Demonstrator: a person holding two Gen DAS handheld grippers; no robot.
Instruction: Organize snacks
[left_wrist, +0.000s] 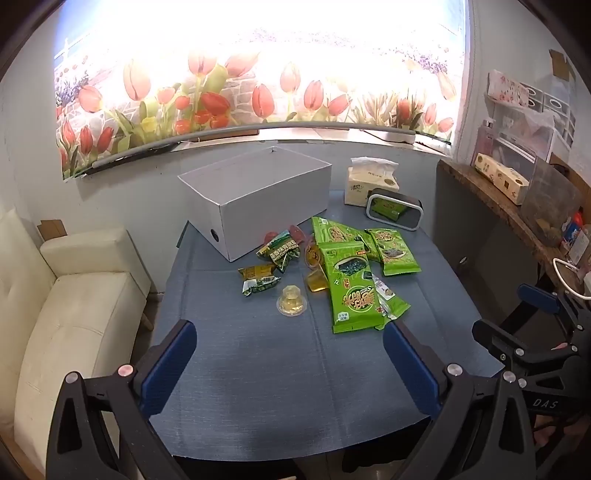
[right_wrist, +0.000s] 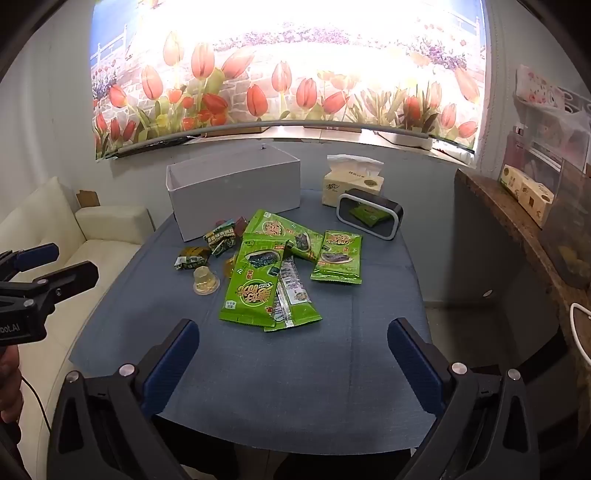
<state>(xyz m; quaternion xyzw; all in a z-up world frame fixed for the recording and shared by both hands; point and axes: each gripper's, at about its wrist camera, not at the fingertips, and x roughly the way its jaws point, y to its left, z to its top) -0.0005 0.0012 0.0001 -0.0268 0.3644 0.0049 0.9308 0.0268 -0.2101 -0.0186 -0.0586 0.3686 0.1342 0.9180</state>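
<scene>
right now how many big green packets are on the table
4: front one, one half under it, one behind, one at right. More may be hidden.

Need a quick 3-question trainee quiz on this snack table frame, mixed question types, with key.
1. True or false: the white box already holds a green seaweed packet.
2. Multiple choice: the clear jelly cup nearest the grippers lies where in the right wrist view? A) left of the green packets B) inside the box C) on the tissue pack
3. Fill in: both the left gripper and the right gripper are ____, with nothing between their fingers.

Key: 1 false, as far as the visible interior shows; the packets lie on the blue tablecloth. 2 A. 3 open.
</scene>
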